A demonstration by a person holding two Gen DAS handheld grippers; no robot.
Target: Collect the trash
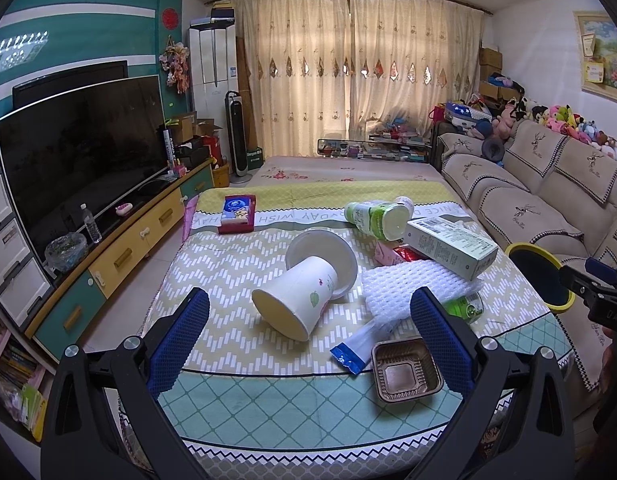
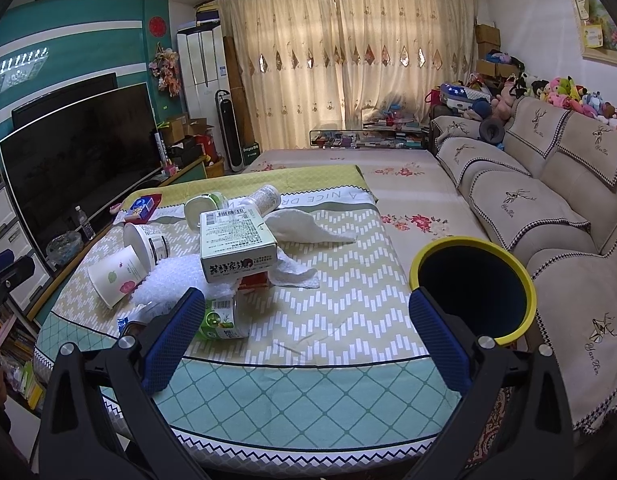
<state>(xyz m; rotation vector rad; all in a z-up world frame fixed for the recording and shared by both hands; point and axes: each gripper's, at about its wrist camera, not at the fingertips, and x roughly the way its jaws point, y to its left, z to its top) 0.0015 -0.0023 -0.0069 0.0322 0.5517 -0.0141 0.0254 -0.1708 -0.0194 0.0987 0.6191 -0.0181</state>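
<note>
Trash lies on a cloth-covered table (image 1: 228, 384): a tipped paper cup (image 1: 292, 298), a white tub (image 1: 324, 256), a green-label bottle (image 1: 372, 216), a carton box (image 1: 448, 246), white foam netting (image 1: 412, 288), a brown plastic tray (image 1: 406, 372) and a blue-tipped wrapper (image 1: 354, 350). My left gripper (image 1: 308, 340) hovers open over the table's near edge, the cup between and beyond its fingers. My right gripper (image 2: 308, 344) is open too, near the front edge, beside a small green jar (image 2: 224, 318). A yellow-rimmed bin (image 2: 474, 288) stands at the table's right side.
A crumpled white tissue (image 2: 308, 232) lies mid-table. A red and blue box (image 1: 238, 212) sits at the far left corner. A TV (image 1: 80, 152) on a low cabinet runs along the left; a sofa (image 2: 548, 208) lines the right.
</note>
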